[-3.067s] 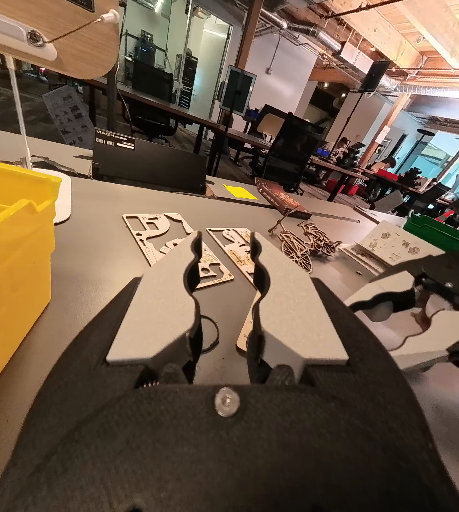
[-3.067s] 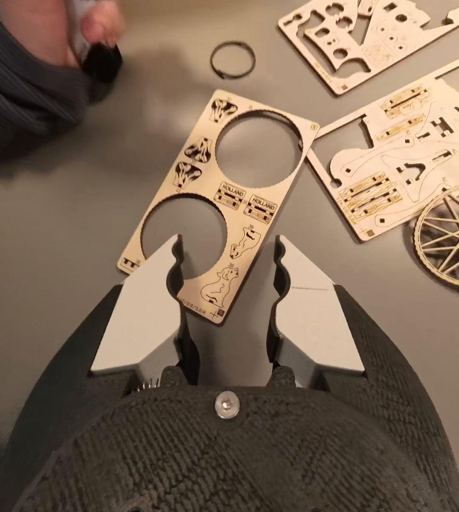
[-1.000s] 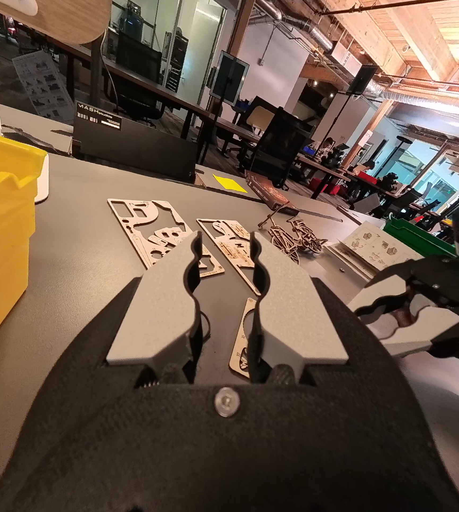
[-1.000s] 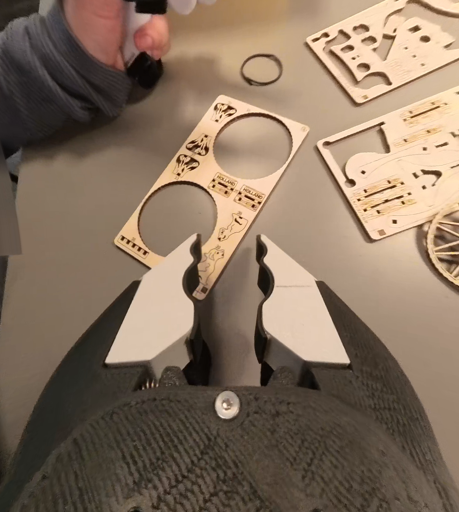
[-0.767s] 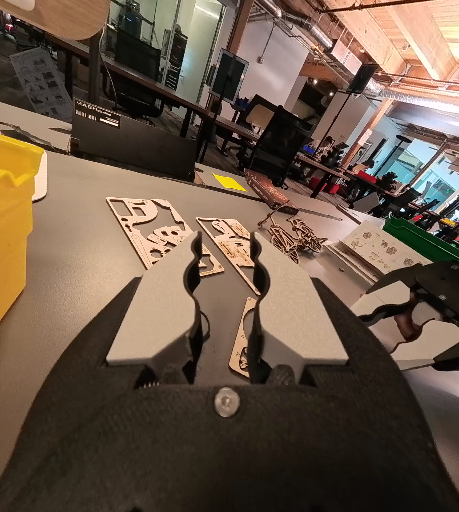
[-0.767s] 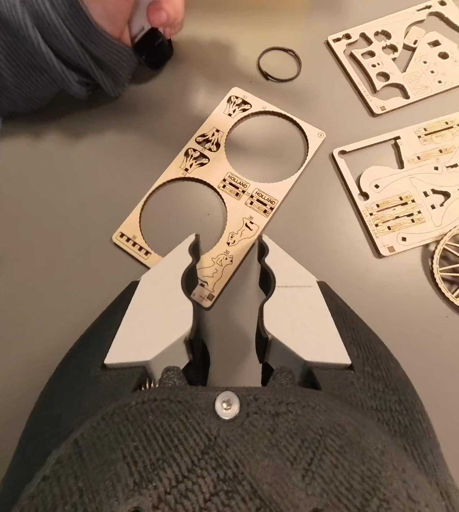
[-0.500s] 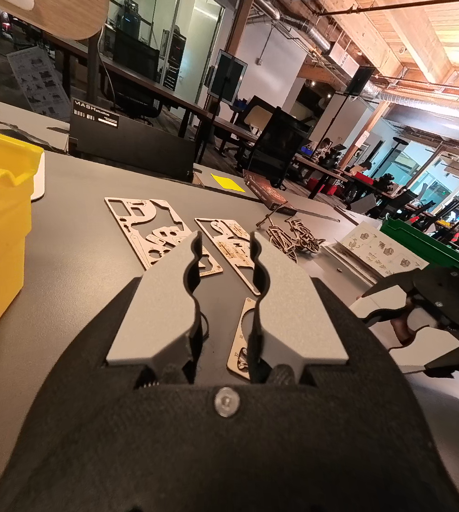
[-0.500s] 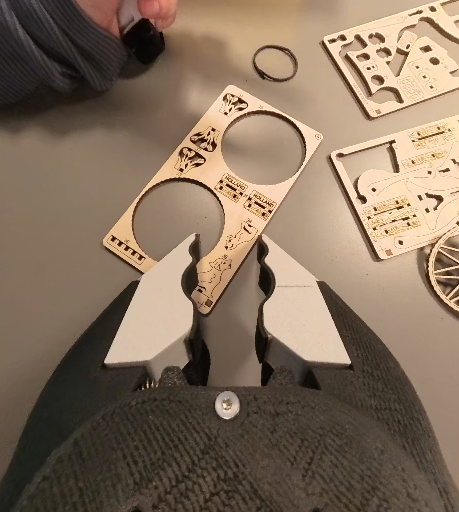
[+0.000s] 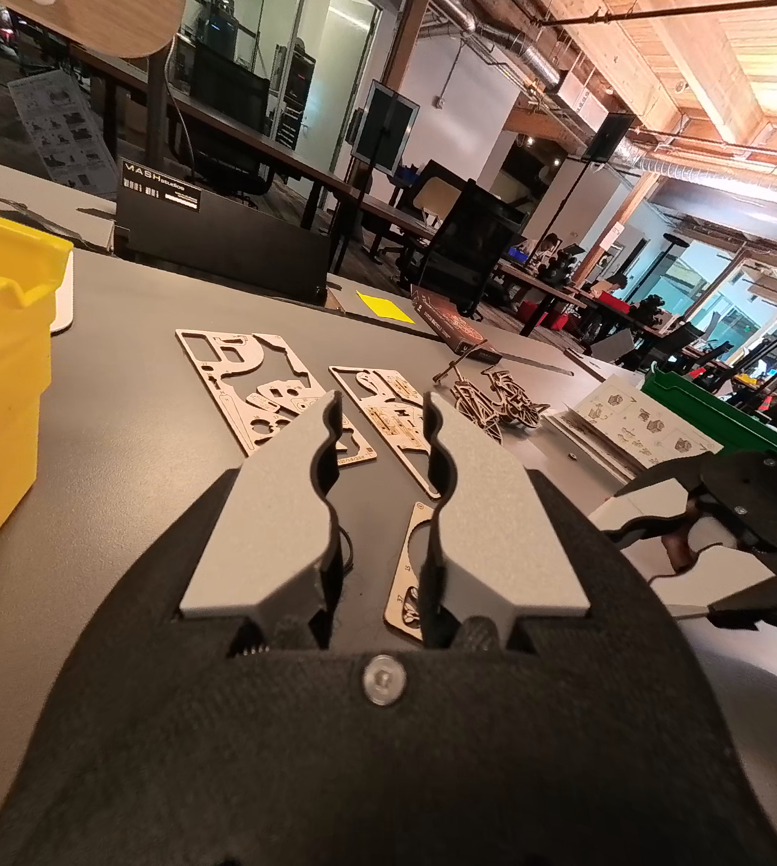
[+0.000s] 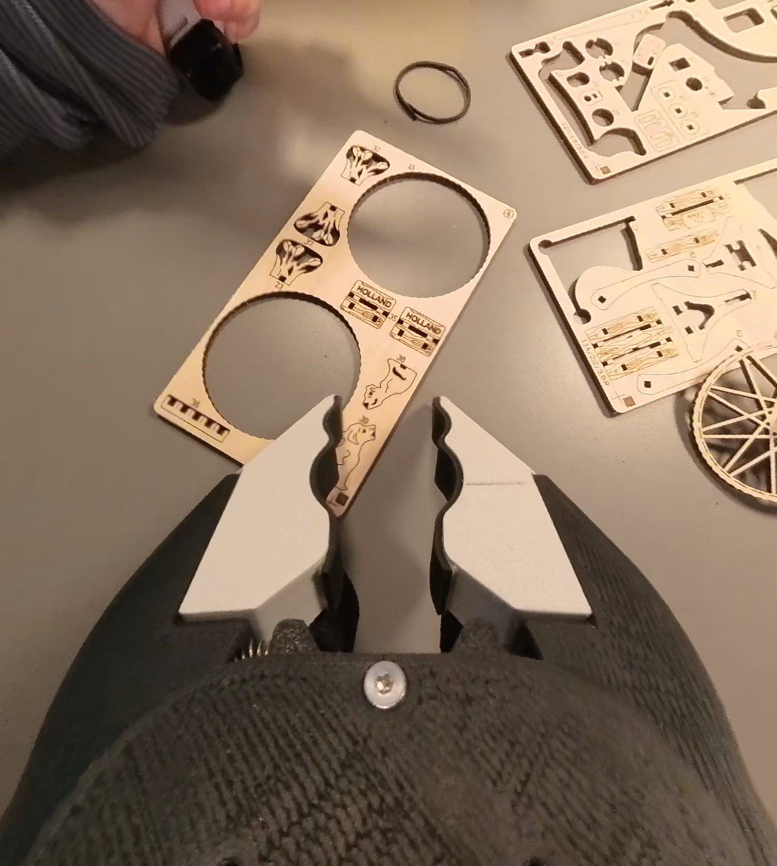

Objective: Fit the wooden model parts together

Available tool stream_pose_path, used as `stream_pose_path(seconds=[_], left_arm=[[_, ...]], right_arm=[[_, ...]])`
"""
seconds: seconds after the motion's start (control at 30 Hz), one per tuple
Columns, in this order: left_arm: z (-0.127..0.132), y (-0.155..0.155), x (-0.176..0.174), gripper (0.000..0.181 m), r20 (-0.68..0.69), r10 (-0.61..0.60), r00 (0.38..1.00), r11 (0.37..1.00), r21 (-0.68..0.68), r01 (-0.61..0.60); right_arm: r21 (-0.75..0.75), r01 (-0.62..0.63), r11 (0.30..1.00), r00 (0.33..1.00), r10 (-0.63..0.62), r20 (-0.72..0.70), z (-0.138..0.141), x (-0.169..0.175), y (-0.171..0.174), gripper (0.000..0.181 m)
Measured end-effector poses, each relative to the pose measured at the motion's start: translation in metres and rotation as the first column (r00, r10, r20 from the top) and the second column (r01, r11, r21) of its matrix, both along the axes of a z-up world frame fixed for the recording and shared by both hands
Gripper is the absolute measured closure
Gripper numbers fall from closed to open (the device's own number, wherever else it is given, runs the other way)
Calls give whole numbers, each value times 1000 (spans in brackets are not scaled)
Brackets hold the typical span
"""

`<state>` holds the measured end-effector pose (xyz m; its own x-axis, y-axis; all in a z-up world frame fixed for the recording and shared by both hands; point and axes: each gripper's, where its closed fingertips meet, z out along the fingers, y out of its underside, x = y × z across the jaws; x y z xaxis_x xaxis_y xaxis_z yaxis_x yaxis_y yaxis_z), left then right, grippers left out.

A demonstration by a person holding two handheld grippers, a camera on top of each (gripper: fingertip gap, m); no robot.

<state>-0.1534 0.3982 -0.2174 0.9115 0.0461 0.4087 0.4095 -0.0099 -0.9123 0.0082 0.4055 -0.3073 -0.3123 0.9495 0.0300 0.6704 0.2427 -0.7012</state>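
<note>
Right claw [image 10: 386,405]: released, over the two-hole wooden sheet's [image 10: 379,290] near corner
Left claw [image 9: 382,400]: released, empty
Rubber ring [image 10: 433,91]: beyond the sheet

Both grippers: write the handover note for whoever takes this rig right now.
Left gripper: open, empty, low over the table.
Right gripper: open, empty, over the near corner of the two-hole sheet, which lies flat.
Two more part sheets and the black ring lie beyond.
Done: the wooden bicycle stands partly assembled; both round holes are already empty.
Left: small parts remain in the sheets, to be pressed out and fitted.
</note>
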Motion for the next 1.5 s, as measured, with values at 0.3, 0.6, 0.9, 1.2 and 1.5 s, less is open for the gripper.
stream_pose_path(seconds=[0.3,0.6,0.9,1.2,1.5], left_arm=[[-1,0,0,149,7,0,1000,1000,0,0],[-1,0,-1,149,12,-1,1000,1000,-1,1],[-1,0,0,149,14,-4,1000,1000,0,4],[-2,0,0,149,15,-6,1000,1000,-3,6],[-2,0,0,149,16,-9,1000,1000,-5,9]], right_arm=[[-27,48,998,999,-48,4,0,1,9,147],[-65,44,997,999,-44,0,0,1,6,150],[-45,45,998,999,-45,-6,0,1,7,158],[-21,55,998,998,-55,-6,0,1,9,159],[7,68,998,998,-68,-10,1,1,14,160]])
